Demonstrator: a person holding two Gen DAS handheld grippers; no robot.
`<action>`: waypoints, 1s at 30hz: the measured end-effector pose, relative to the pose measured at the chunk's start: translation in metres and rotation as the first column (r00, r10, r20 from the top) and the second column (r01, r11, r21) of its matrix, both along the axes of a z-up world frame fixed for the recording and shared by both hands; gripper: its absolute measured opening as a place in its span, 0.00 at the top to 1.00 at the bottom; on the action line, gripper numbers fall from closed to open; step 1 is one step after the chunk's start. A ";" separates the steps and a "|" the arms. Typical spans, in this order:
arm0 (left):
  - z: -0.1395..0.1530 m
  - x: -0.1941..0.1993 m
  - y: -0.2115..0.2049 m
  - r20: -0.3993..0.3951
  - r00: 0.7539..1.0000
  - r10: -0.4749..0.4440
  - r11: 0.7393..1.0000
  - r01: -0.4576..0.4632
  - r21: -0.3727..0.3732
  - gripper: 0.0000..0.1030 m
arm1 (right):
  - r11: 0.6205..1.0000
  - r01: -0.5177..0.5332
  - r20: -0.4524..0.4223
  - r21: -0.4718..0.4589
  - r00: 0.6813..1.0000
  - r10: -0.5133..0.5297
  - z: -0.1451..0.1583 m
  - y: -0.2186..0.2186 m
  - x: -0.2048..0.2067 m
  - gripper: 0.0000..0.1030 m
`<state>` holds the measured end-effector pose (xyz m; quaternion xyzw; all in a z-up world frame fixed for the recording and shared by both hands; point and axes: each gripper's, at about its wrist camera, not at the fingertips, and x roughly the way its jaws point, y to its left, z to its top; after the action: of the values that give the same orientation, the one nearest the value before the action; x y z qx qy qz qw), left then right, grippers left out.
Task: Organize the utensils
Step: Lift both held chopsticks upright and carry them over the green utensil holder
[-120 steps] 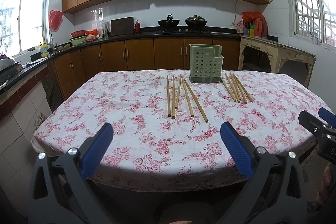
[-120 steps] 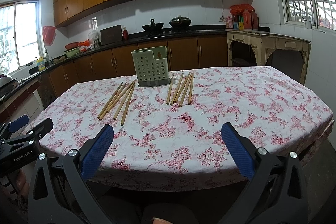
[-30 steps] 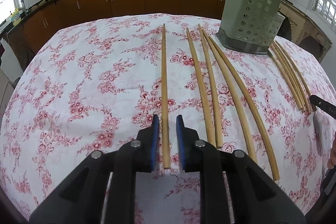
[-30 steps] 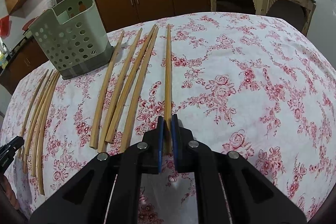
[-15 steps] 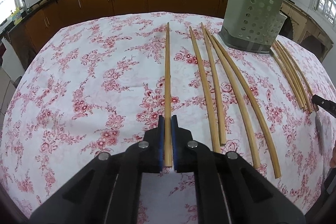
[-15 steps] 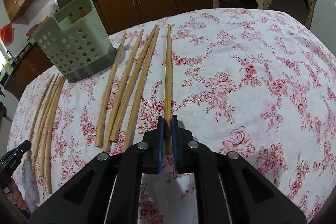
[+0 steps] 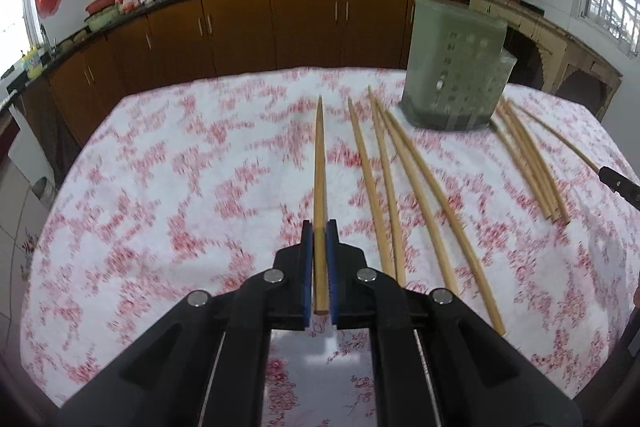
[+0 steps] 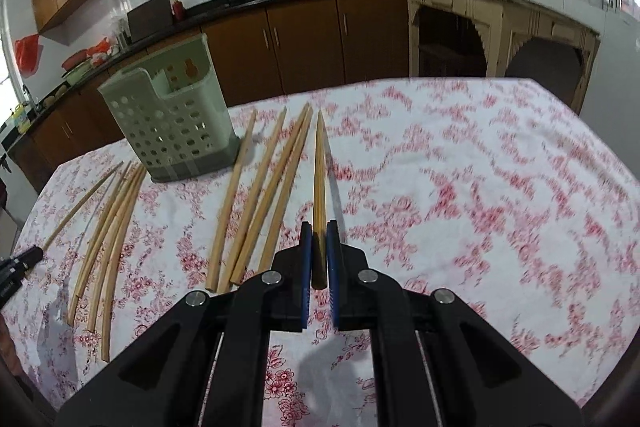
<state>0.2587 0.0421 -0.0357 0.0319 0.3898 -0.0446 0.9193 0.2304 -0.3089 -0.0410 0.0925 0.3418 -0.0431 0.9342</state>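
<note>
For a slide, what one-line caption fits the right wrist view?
Right tool shut on one chopstick, four more lying beside the green perforated utensil holder on a floral tablecloth.

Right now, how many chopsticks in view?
10: one chopstick in the left gripper, one in the right gripper, four chopsticks lying left of the holder, four right of it. Overlap could hide another.
</note>
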 end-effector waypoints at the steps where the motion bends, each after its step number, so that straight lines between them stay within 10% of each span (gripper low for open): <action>1: 0.005 -0.001 0.000 0.014 1.000 -0.002 1.000 0.002 0.000 0.93 | 1.000 0.000 0.013 -0.008 1.000 0.001 0.004 0.000 -0.001 0.92; 30: 0.106 -0.005 0.025 0.297 0.953 0.053 0.990 -0.012 -0.138 0.93 | 1.000 0.007 0.285 0.015 0.958 -0.011 0.085 -0.010 -0.004 0.92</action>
<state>0.2537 0.0674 0.0700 -0.0302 0.2425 -0.0503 0.9684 0.2268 -0.3192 0.0442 0.1056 0.2034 -0.0312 0.9729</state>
